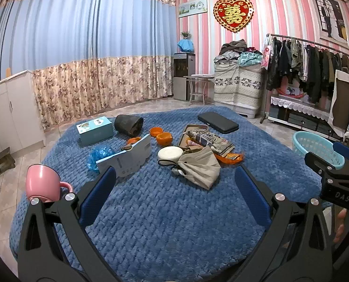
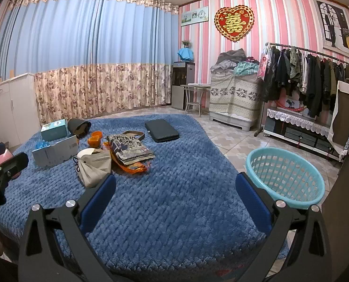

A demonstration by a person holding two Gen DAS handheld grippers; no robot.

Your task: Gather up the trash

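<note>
A blue quilted surface (image 1: 165, 211) carries scattered litter: orange peel halves (image 1: 161, 135), a crumpled blue plastic bag (image 1: 99, 155), a torn white carton (image 1: 129, 157), a grey crumpled paper bag (image 1: 201, 168), printed wrappers (image 1: 212, 139) and an orange wrapper (image 1: 231, 157). My left gripper (image 1: 174, 178) is open and empty, just short of the paper bag. My right gripper (image 2: 174, 186) is open and empty over bare quilt, with the paper bag (image 2: 94, 166) to its left. A turquoise basket (image 2: 285, 176) stands on the floor at the right.
A pink mug (image 1: 42, 183) sits at the near left edge. A tissue box (image 1: 94, 130), a dark pot (image 1: 128, 123), a black case (image 1: 218, 122) and a white round lid (image 1: 169, 152) lie on the quilt. A clothes rack (image 2: 311, 75) and cabinets stand around.
</note>
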